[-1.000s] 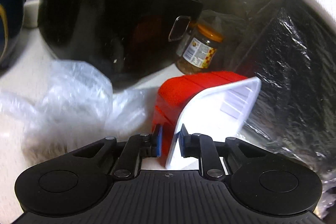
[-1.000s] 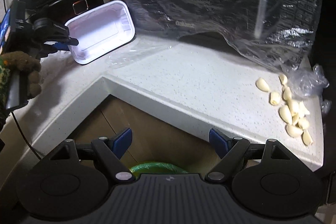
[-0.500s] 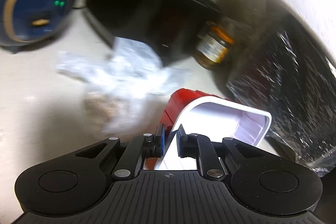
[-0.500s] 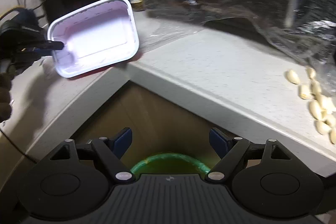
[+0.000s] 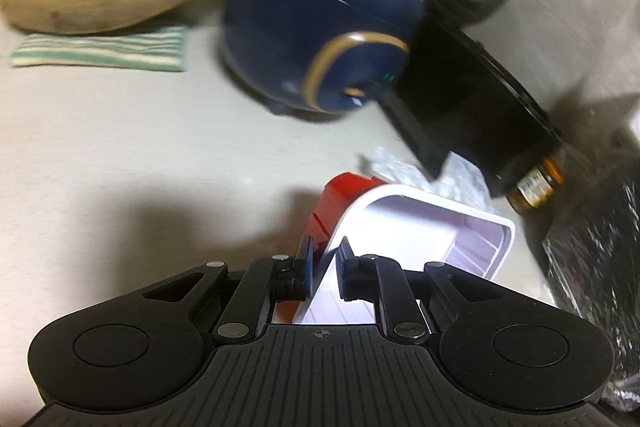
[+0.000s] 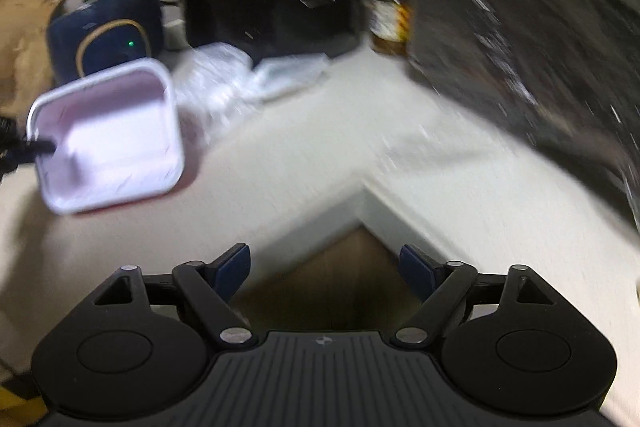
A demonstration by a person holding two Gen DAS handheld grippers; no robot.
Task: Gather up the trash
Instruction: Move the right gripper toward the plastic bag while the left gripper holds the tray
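Left wrist: my left gripper (image 5: 323,269) is clamped on the near wall of the tray (image 5: 420,223), white inside, red outside, carried tilted above the counter (image 5: 120,155); I'd guess gripping the rim keeps it steady for the trip to a bin. Right gripper (image 6: 325,267) spread wide, holding nothing, hanging off the counter edge. Blurred, but crumpled plastic (image 6: 240,75) probably lies by the black appliance (image 6: 272,11). Since a second ago the tray has swung left, away from the jar (image 5: 538,183), toward the blue cooker (image 5: 320,43).
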